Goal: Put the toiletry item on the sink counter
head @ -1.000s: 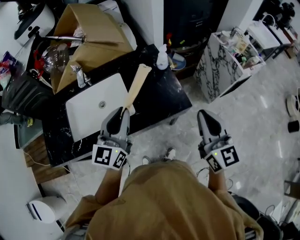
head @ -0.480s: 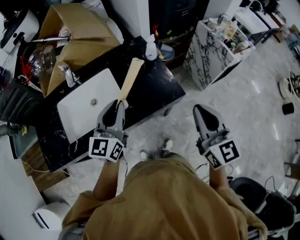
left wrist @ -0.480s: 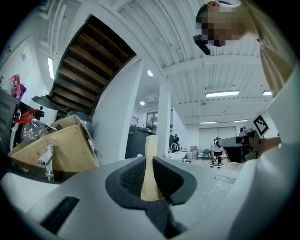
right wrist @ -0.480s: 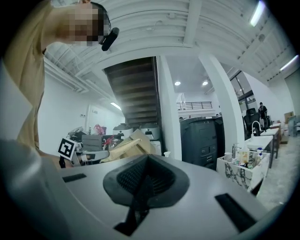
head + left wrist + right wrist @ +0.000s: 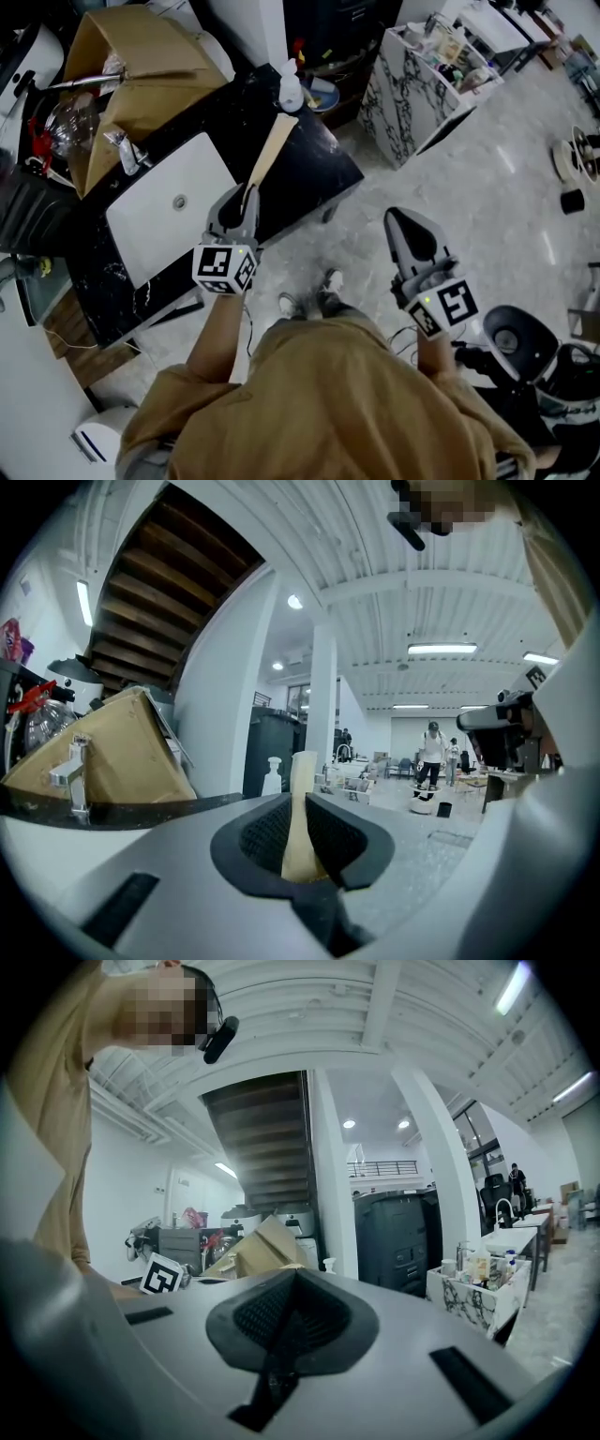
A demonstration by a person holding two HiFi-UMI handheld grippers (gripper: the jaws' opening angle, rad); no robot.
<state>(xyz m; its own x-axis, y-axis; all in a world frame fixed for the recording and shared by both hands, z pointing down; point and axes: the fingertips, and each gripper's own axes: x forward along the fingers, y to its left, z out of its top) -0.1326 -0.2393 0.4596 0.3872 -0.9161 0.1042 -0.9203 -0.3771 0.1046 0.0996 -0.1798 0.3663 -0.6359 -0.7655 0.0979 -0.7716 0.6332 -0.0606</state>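
The toiletry item is a long flat beige tube. My left gripper is shut on its near end and holds it over the black sink counter, its far end pointing toward a white pump bottle. In the left gripper view the tube stands upright between the dark pads, with the bottle behind it. My right gripper hangs over the floor to the right of the counter, shut with nothing in it; its pads meet.
A white basin with a faucet sits in the counter's left half. An open cardboard box lies behind it. A marble-patterned trolley with bottles stands at the right, and a chair base lower right.
The left gripper has carried the tube farther over the counter, its far end now closer to the white bottle. The right gripper has stayed at about the same place.
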